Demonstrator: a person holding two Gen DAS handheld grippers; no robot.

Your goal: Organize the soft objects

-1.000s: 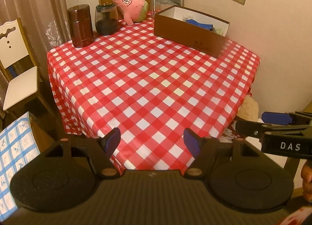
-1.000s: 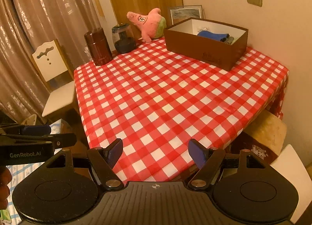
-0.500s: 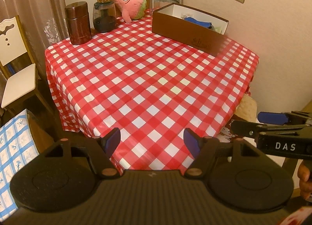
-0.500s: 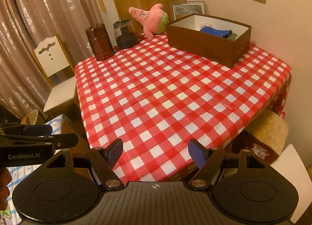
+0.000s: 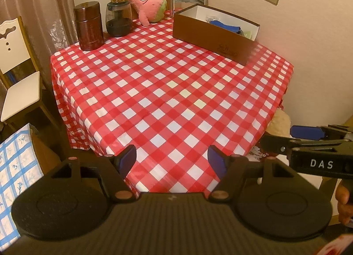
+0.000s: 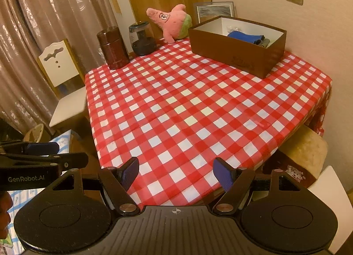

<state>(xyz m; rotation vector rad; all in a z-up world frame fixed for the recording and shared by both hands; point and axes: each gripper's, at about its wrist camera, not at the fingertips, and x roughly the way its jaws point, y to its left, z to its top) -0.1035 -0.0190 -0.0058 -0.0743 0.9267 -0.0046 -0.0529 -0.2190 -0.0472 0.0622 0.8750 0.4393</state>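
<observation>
A pink star-shaped plush toy [image 5: 149,4] [image 6: 171,21] leans at the far edge of the red checked table [image 5: 167,82] [image 6: 198,109]. To its right stands an open brown box [image 5: 211,34] [image 6: 233,51] with a blue cloth [image 5: 222,25] [image 6: 242,36] and other soft items inside. My left gripper [image 5: 172,161] is open and empty over the table's near edge. My right gripper [image 6: 176,172] is open and empty at the near edge too, to the right of the left one.
A dark brown canister [image 5: 88,26] [image 6: 113,48] and a glass jar [image 5: 118,19] [image 6: 143,39] stand at the far left corner. A framed picture [image 6: 215,11] leans on the wall. A white chair [image 5: 17,65] [image 6: 66,82] stands left; a tan stool [image 6: 304,151] sits right.
Both grippers have drifted slightly forward and up; the view of the table shifted a little. Both stay open and empty.
</observation>
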